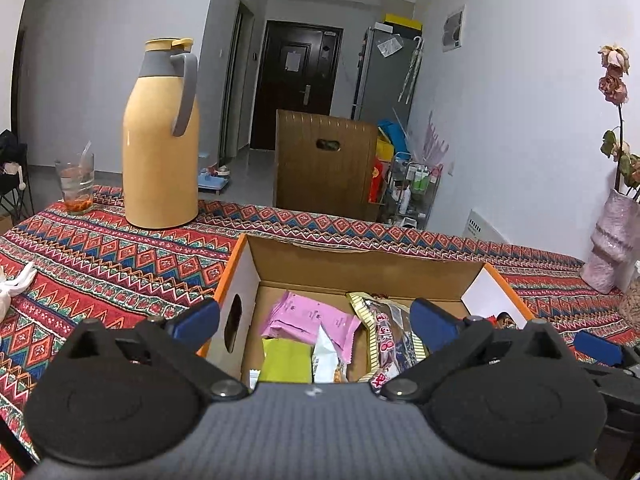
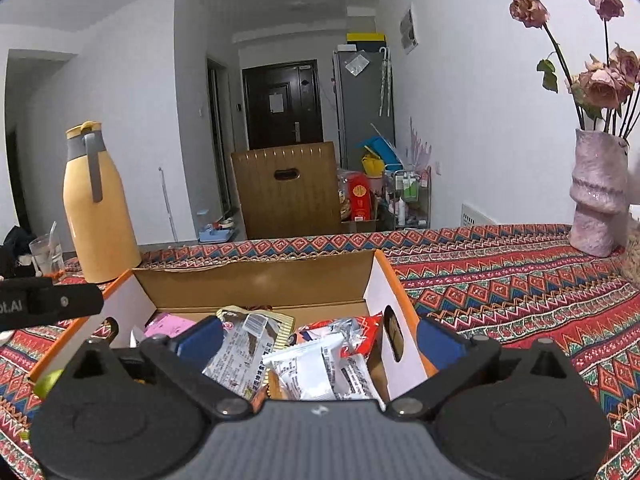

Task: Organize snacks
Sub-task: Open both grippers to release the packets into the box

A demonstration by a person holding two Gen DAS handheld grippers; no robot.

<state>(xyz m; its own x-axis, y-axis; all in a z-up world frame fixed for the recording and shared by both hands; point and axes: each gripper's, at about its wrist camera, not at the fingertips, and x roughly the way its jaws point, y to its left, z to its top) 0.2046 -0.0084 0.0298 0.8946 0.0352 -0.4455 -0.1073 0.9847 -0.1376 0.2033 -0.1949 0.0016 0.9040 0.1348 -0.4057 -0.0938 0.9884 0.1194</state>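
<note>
At left we see pink packets (image 1: 310,320) and a green packet (image 1: 286,360) lying in the open cardboard box (image 1: 360,264) on the patterned tablecloth (image 1: 120,252); silver and white wrappers (image 2: 316,368) fill its right side. Our left gripper (image 1: 316,320) and right gripper (image 2: 320,338) tilt down over the box, jaws spread wide, gripping nothing.

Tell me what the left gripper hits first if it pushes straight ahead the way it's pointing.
The left gripper, jaws open and empty, points down into the orange-edged cardboard box. It would probably meet the pink snack packets first, then the box floor. Depth is uncertain.
</note>
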